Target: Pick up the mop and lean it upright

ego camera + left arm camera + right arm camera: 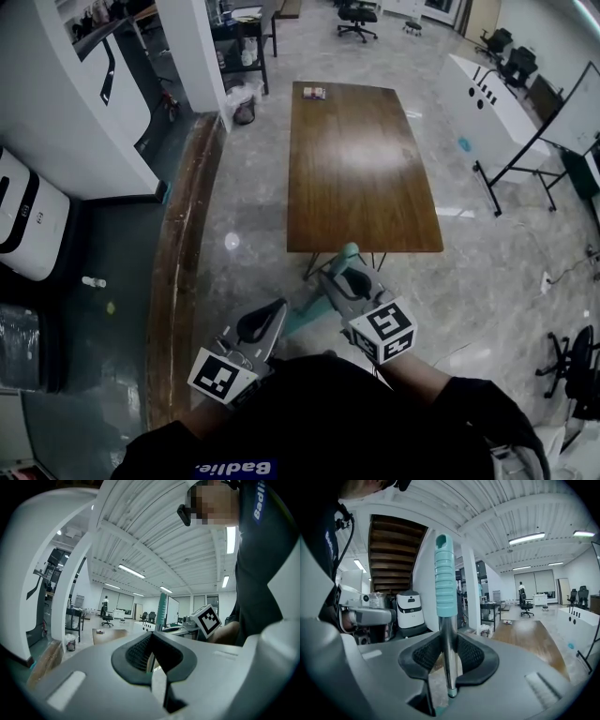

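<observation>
Mop [445, 578], w/ bare steel shaft and ribbed teal grip, is held roughly upright over the pale grey marble floor [239, 234], just off the near short edge of the long brown wooden table [361, 169]; its head is not seen in any view. A curved brown wooden strip [183, 272] is laid along the floor's left side, w/ darker grey flooring beyond it. A white board on a black stand [567, 122] is seen far right, well apart from the table. A white rounded machine w/ black trim [28, 225] is seen far left. The person's dark sleeve [450, 394] fills the bottom edge of the head view.

Grey right gripper [449, 654] is clamped on the steel shaft below the teal grip, w/ its black ribbed pads [426, 656] pressed on both sides and the grip end pointing up. Grey left gripper [151, 653] is held just beside it, on the left, jaws brought together w/ nothing btwn them. A black-and-white marker cube [207, 619] is borne on the right gripper. A small pale item [314, 92] lies at the table's far end, too small to ID.
</observation>
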Demonstrator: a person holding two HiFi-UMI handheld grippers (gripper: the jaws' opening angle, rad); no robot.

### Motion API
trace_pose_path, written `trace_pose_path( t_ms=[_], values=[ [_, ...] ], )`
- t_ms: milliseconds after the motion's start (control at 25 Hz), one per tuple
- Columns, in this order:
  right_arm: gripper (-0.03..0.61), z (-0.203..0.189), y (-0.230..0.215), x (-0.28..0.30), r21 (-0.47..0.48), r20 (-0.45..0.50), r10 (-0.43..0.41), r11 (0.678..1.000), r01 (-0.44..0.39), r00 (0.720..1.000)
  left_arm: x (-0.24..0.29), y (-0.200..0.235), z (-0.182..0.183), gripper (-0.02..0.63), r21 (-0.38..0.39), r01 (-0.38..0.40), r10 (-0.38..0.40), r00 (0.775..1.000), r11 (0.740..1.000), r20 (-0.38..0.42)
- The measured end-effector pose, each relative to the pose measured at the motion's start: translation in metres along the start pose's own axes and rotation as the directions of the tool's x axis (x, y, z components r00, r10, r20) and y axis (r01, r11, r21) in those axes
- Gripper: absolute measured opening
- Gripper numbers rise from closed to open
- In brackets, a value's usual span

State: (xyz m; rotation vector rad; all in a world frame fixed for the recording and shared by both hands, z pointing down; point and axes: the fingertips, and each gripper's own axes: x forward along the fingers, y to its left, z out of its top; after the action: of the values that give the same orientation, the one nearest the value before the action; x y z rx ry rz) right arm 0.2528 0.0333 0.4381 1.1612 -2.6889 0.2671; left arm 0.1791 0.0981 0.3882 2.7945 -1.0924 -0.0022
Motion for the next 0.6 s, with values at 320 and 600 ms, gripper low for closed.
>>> trace_pose_path(
  t_ms=[320, 600],
  values=[
    [0.107, 0.03, 0.029, -0.002, -0.009, 0.053, 0.081, 0.997, -0.081, 0.995, -0.007, 0.01, 0.002, 0.018, 0.012, -0.023, 0.023, 1.0, 1.0, -0.004],
    [0.107, 0.039, 0.051, 0.015, -0.014, 0.045, 0.146, 0.989, -0.145, 0.988, -0.02, 0.035, 0.01, 0.02, -0.03, -0.094, 0.095, 0.995, 0.995, 0.037]
  ],
)
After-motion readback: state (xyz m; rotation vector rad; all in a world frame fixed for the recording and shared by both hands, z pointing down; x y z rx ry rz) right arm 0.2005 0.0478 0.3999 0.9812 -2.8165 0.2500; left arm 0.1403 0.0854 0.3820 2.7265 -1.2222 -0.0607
